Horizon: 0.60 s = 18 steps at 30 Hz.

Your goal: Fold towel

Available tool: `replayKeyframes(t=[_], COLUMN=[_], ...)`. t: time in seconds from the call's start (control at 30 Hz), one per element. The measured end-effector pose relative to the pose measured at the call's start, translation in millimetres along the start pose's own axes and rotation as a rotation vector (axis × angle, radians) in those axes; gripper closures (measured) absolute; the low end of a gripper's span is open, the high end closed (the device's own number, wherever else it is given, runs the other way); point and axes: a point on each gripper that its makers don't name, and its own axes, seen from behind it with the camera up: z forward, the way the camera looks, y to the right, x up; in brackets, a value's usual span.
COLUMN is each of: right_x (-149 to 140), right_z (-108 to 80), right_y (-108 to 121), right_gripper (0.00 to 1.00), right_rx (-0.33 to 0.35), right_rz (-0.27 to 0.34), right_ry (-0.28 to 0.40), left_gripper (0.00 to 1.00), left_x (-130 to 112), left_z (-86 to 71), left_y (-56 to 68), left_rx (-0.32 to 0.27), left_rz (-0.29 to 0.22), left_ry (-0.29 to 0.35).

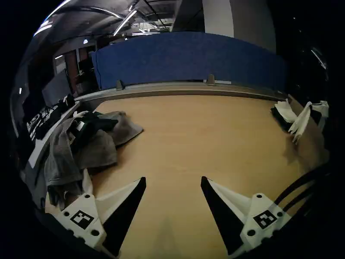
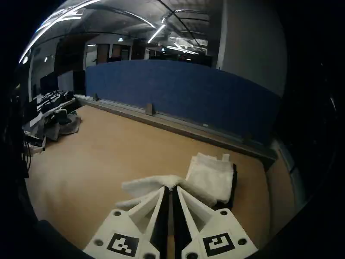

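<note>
White towel (image 2: 148, 183), soft terry, sits pinched at the very tips of my right gripper (image 2: 172, 190), whose fingers are closed on a bunched fold of it. That thin hold is my worry. I judge that a quick pull could slide the cloth out, because so little of it lies between the tips.

The towel trails off to one side in a loose, rumpled band on the side of me away from the blue partition (image 2: 181, 95). It does not look squared up. Between me and the partition lies a folded stack (image 2: 211, 177) of white cloth with a dark cloth (image 2: 234, 181) under it, touching or nearly touching my towel. If I drag the trailing end across it, I could knock that stack askew.

My left gripper (image 1: 172, 181) hangs with its fingers wide apart and holds nothing, over bare table (image 1: 194, 129) well back from the partition. With one hand on the cloth, the free end will likely sag and the fold come out crooked. A grey heap (image 1: 86, 146) of towels lies near the partition's other end.
</note>
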Motion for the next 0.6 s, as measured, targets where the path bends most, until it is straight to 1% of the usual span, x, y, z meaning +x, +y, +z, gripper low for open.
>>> replayKeyframes(t=[0.17,0.3,0.47,0.6], right_x=[-3.8,-12.7,-33.0,-54.2], right_z=[4.8,7.9,7.8,2.0], right_y=[6.1,7.3,6.9,8.2], right_gripper=[0.95,0.95,0.95,0.95], right_rx=[-0.007,-0.007,-0.006,-0.013], right_rz=[0.007,0.016,0.039,0.064], right_ry=[0.001,-0.006,-0.031,-0.053], left_gripper=[0.06,0.06,0.06,0.06], left_x=[-0.2,0.4,1.0,1.4], left_z=[-0.1,0.0,0.8,0.7], left_y=[1.1,1.9,1.7,2.3], left_rx=[0.004,0.005,0.009,0.009], left_rz=[0.003,0.005,0.007,0.010], left_ry=[0.001,0.002,0.003,0.004])
